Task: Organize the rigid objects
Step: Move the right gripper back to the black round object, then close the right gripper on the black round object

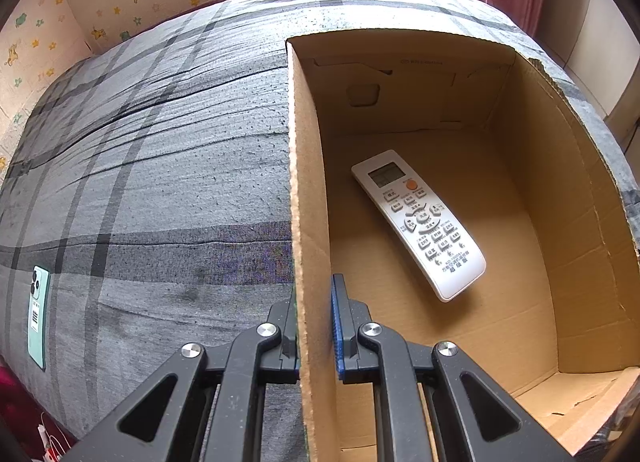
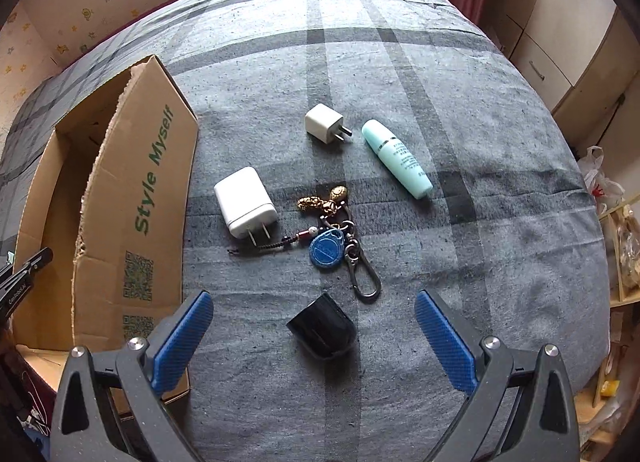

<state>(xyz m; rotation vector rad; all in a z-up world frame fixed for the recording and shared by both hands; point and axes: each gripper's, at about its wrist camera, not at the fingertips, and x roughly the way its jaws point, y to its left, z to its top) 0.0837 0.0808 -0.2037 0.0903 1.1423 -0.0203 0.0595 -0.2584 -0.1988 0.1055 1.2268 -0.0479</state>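
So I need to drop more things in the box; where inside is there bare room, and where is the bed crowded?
Inside the cardboard box, the floor is bare all round the remote. The crowded spot is the bedspread beside the box: two chargers, keychain, bottle, black cap.

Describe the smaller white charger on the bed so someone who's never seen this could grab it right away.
On the grey plaid bed, right of the cardboard box, loose items lie clustered. The small white charger is farthest from the camera, beside the mint bottle. It is cube-shaped, unlike the larger charger near the keychain.
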